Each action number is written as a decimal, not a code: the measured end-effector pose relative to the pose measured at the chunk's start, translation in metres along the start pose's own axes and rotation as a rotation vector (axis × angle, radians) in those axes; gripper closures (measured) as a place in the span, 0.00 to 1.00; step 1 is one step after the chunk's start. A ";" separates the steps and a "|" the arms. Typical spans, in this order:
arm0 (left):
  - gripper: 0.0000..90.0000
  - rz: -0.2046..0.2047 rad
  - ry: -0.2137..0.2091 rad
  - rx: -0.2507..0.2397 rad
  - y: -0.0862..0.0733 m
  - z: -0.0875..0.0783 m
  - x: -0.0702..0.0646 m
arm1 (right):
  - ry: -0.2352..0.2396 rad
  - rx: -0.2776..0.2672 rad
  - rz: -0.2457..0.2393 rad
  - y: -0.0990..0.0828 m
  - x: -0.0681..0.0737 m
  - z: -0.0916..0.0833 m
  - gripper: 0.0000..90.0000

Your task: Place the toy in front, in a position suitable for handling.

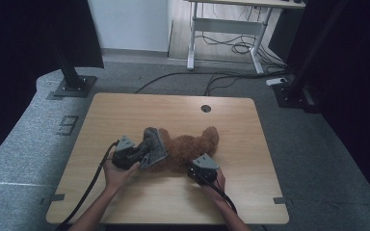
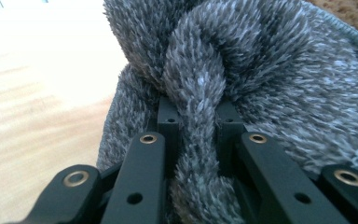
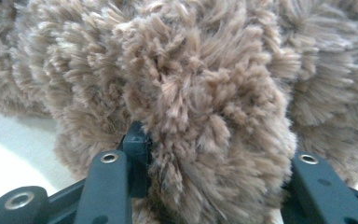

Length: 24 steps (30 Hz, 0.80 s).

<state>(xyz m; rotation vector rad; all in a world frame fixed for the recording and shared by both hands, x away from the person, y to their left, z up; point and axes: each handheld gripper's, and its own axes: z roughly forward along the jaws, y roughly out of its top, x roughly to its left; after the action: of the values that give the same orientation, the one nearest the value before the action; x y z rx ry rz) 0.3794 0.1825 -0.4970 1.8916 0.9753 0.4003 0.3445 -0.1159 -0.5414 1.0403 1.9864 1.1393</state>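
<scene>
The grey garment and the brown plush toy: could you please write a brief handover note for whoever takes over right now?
Left gripper: shut on a bunched fold of the grey garment, near the toy's left side.
Right gripper: fingers either side of a thick part of the brown plush toy, pressing into the pile.
Place: the toy lies mid-table; the garment partly drapes over its left end.
Done: both things are gripped.
Left: judging by the layout, probably pull the garment onto or off the toy; I cannot tell which.
</scene>
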 end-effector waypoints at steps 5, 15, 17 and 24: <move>0.86 0.009 -0.013 0.002 0.001 0.001 0.005 | 0.029 -0.019 0.029 0.002 -0.010 0.009 0.54; 0.86 0.028 -0.048 -0.028 -0.026 -0.022 -0.008 | 0.208 -0.043 0.058 -0.018 -0.021 -0.032 0.26; 0.86 0.032 -0.047 -0.035 -0.028 -0.023 -0.010 | 0.253 -0.072 0.092 -0.020 -0.027 -0.043 0.25; 0.86 0.053 -0.071 -0.039 -0.033 -0.024 -0.019 | 0.263 -0.138 0.223 -0.009 -0.054 -0.065 0.15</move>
<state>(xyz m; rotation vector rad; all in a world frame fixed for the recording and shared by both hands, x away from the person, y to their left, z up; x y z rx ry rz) 0.3371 0.1904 -0.5109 1.8865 0.8667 0.3783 0.3167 -0.1916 -0.5141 1.1069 1.9895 1.5816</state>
